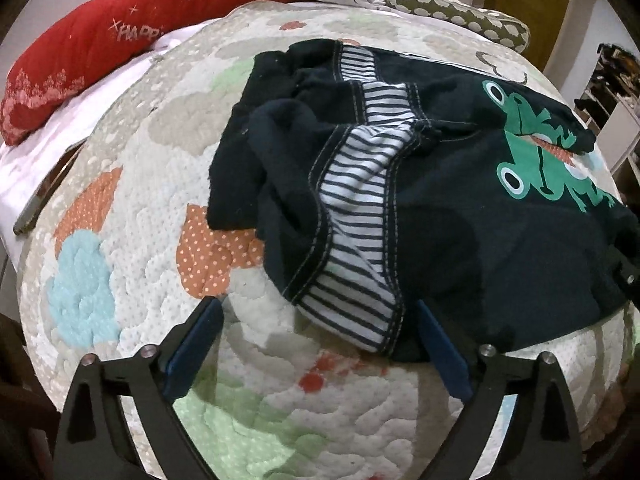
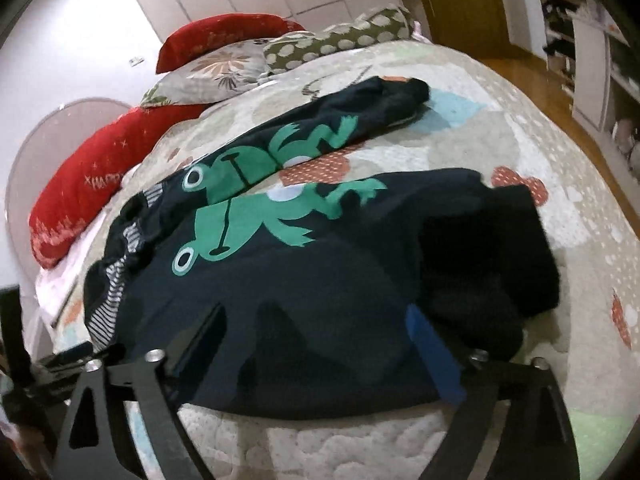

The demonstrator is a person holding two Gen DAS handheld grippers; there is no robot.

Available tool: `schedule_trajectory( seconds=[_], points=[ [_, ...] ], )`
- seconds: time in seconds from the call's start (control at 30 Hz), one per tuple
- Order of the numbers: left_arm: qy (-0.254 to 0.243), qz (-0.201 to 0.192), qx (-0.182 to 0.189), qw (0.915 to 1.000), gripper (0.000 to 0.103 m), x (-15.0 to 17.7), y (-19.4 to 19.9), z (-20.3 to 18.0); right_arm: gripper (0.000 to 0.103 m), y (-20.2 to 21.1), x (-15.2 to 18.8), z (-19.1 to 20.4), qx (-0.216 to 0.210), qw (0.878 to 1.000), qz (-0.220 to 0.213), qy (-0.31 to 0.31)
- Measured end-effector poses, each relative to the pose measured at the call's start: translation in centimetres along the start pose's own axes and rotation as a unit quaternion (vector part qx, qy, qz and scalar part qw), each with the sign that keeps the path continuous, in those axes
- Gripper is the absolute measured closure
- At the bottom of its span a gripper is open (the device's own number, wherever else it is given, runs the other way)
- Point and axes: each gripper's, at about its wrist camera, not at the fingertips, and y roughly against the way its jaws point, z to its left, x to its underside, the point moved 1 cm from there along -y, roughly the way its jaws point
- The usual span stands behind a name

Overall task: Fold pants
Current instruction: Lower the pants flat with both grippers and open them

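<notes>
Item: dark frog-print pants (image 2: 304, 304) spread unfolded on quilted bed (image 1: 120, 184); left gripper (image 1: 320, 344) and right gripper (image 2: 316, 344) both agape at near hem; next, probably pinch edge.

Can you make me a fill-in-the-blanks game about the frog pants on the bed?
1. The pants lie on a quilt and show green ____ prints.
2. The waistband lining has navy and white ____.
3. The long pillow beside the quilt is ____.
4. The left gripper and the right gripper both have jaws that are ____.

Missing words: frog; stripes; red; open
</notes>
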Motion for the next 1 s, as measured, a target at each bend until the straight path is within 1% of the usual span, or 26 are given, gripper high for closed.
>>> schedule_trajectory(
  seconds=[0.1, 0.3, 0.5, 0.73, 1.0],
  points=[
    [0.001, -0.002, 0.004, 1.0, 0.004, 0.1, -0.2, 0.2, 0.001, -0.4, 0.4, 1.0, 0.023, 0.999, -0.004, 0.023],
    [0.003, -0.005, 0.011, 0.9999, 0.001, 0.1, -0.4, 0.4, 0.001, -1.3, 0.6, 2.3, 0.071, 0.995, 0.008, 0.067],
    [0.003, -0.008, 0.022, 0.9997, 0.0, 0.3, -0.5, 0.7, 0.001, -1.9, 0.7, 2.9, 0.101, 0.991, 0.017, 0.086],
    [0.002, -0.011, 0.028, 0.9996, 0.0, 0.3, -0.4, 0.8, 0.001, -2.2, 0.8, 3.3, 0.118, 0.988, 0.025, 0.098],
    [0.002, -0.011, 0.027, 0.9996, 0.0, 0.4, -0.5, 0.8, 0.001, -2.1, 1.0, 3.3, 0.114, 0.988, 0.017, 0.102]
  ],
)
